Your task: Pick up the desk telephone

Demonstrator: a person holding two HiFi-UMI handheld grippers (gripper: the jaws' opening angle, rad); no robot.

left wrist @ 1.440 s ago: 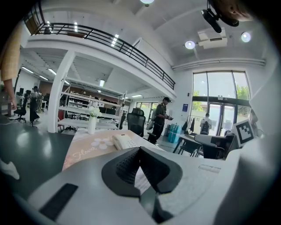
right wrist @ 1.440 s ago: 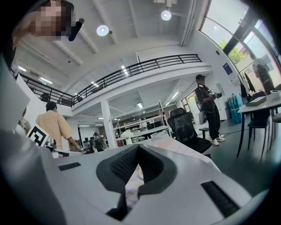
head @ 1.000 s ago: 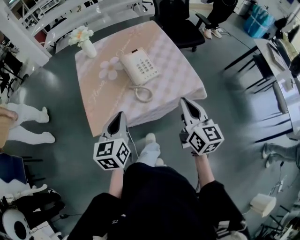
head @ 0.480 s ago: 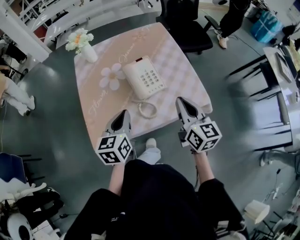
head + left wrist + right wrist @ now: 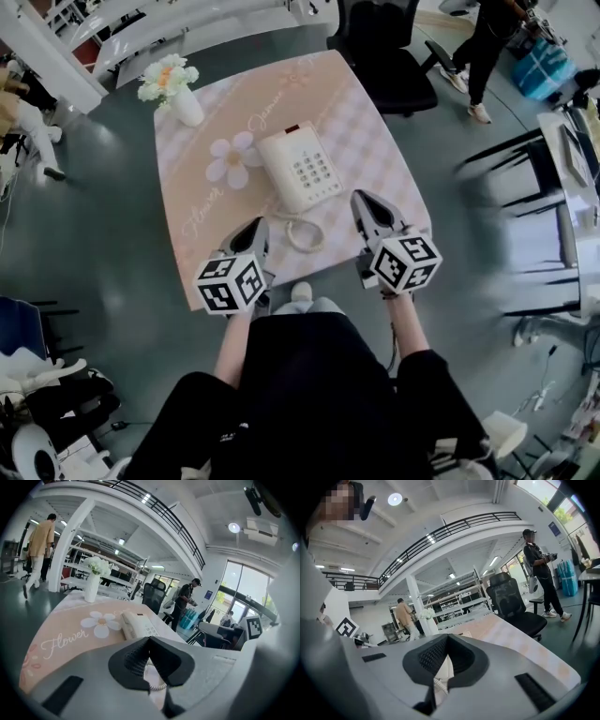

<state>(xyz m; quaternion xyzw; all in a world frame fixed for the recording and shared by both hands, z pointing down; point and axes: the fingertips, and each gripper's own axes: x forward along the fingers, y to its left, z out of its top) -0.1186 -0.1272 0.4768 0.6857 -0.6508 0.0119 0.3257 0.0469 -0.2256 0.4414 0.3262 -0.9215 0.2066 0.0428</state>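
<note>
A cream desk telephone with a keypad lies in the middle of a small table under a pink checked cloth; its coiled cord loops toward the near edge. The left gripper view shows the same telephone beyond the jaws. My left gripper hovers over the table's near left edge, shut and empty. Over the near right edge, right of the cord, my right gripper is also shut, with nothing in it. Both point toward the phone and stay short of it.
A white vase of flowers stands at the table's far left corner. A black office chair sits behind the table. A person stands at the far right near desks. Another person walks at the left.
Both grippers have moved forward toward the table and now reach over its near edge. The phone has not moved on the cloth.
</note>
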